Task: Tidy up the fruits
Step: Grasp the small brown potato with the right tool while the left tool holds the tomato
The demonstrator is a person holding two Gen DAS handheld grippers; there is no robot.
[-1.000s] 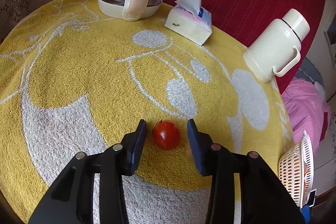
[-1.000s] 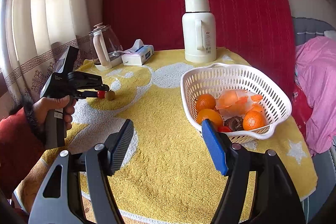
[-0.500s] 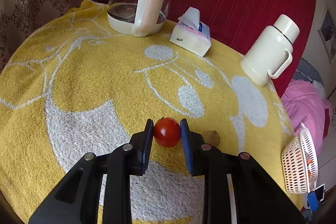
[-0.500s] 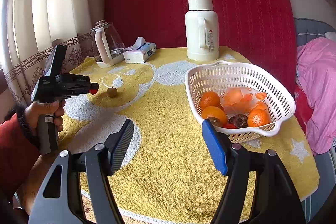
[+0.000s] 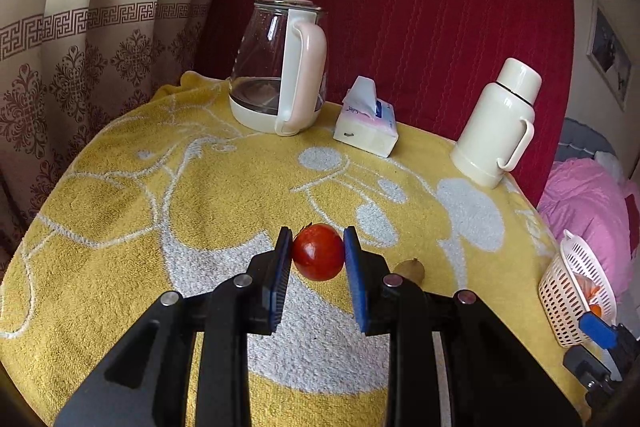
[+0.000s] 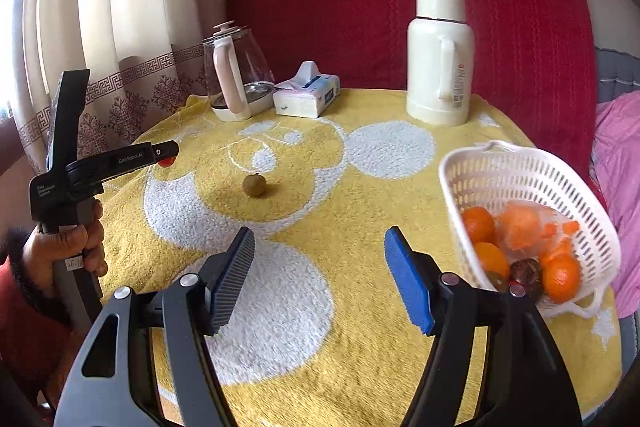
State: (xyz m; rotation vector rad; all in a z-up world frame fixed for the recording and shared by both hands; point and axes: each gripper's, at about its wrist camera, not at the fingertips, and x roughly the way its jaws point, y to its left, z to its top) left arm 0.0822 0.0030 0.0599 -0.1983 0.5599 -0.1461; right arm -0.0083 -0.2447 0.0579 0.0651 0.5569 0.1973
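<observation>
In the left wrist view, the left gripper (image 5: 318, 253) has its jaws clamped on a small red tomato (image 5: 318, 251), one blue pad pressed against each side, and the fruit looks raised clear of the yellow towel (image 5: 168, 187) that covers the table. A small brown fruit (image 5: 410, 270) lies on the towel just right of the right finger, partly hidden behind it. At the far edge stand a glass kettle (image 5: 280, 83) with a pale pink handle, a tissue pack (image 5: 366, 125) to its right, and a cream flask (image 5: 498, 125) further right. A white basket (image 5: 576, 291) sits at the right edge of the table, with a blue pad of the other gripper near it. In the right wrist view, the right gripper (image 6: 320, 277) has its jaws standing apart with nothing between them, over the near part of the towel (image 6: 320, 347). The basket (image 6: 532, 187) is at the right, tilted in this view, holding several oranges (image 6: 560, 277) and a dark brown fruit. The small brown fruit (image 6: 254, 185) rests alone mid-table. At the left, a hand (image 6: 66, 247) in a red sleeve holds the left gripper (image 6: 166, 154), where the tomato (image 6: 167, 161) shows as a red spot at the tips, above the towel. The kettle (image 6: 236, 75), tissue pack (image 6: 308, 97) and flask (image 6: 440, 59) line the far side before a red backdrop.
</observation>
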